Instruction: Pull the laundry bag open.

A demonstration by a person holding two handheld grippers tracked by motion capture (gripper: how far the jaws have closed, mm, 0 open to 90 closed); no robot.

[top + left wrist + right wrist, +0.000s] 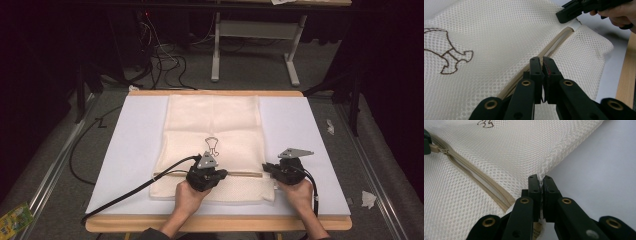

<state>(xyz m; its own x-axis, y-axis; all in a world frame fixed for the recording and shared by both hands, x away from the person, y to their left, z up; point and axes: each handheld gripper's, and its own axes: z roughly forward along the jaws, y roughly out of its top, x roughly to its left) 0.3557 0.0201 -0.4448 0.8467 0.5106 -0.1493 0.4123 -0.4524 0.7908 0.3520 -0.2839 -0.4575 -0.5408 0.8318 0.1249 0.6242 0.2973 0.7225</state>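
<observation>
lying flat on the pale grey-white rectangular table mat (135, 150), centre of the high view, is a cream mesh laundry bag (215, 125) with a brown clip-shaped outline drawing (212, 145) stitched on it. beige zipper (245, 174) runs across the bag's lower part, left to right in the high view.

left gripper (220, 173), held in the person's left hand (187, 197), sits low centre of the high view, right on the zipper line. in the left gripper view its own jaws (542, 65) are clenched together at lower centre, over the zipper track (534, 67); the zipper pull (435, 148) shows at the far left edge of the right gripper view, at that gripper's tip, so it looks pinched on the pull, though the contact itself is small there.

right gripper (267, 169), in the right hand (300, 192), is at lower right of the high view, at the bag's right edge where the zipper ends. in the right gripper view its jaws (541, 183) are pressed shut at lower centre with a sliver of mesh edge nipped between them; mat lies to the right of frame. left gripper view shows the same gripper in the upper right corner, tip down on the white end tab of the zipper (575, 24).

wooden table edge (215, 223) along the bottom of the high view.
</observation>
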